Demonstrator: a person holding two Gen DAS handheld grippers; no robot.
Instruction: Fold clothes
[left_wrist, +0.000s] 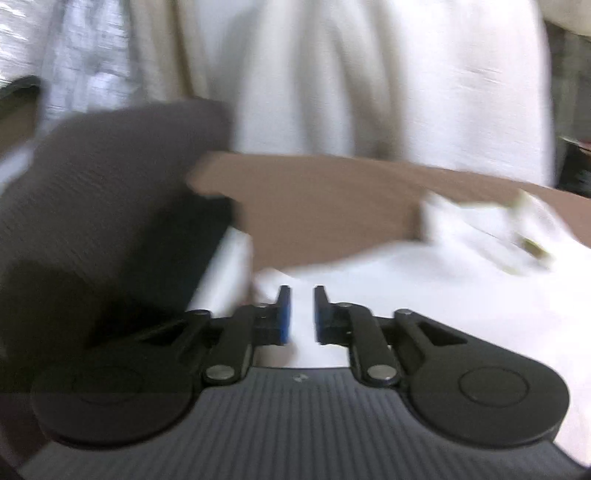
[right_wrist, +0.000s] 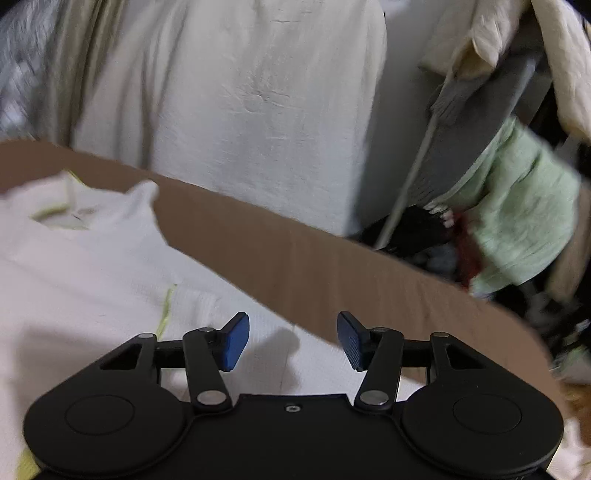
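Right at our left claw (left_wrist: 302, 314) the jaws stand only a narrow slit apart, blue pads facing each other, and the blur keeps us from telling whether any cloth is pinched between them. Directly beneath and ahead of it lies the white garment (left_wrist: 424, 295), spread over the brown tabletop (left_wrist: 314, 206), with its yellow-trimmed collar (left_wrist: 524, 236) off to the claw's right. Our right claw (right_wrist: 293, 341) stands well open with nothing between its pads; it hovers over the garment's near edge, where white cloth meets bare tabletop, and the bulk of the garment lies to its left, a yellow-green seam (right_wrist: 166, 310) just beside the left pad. To the left claw's left sits a dark grey cloth (left_wrist: 110, 206). Beyond the tabletop hangs pale drapery (right_wrist: 240, 92), and far right a heap of clothes (right_wrist: 517, 206), one piece light green.
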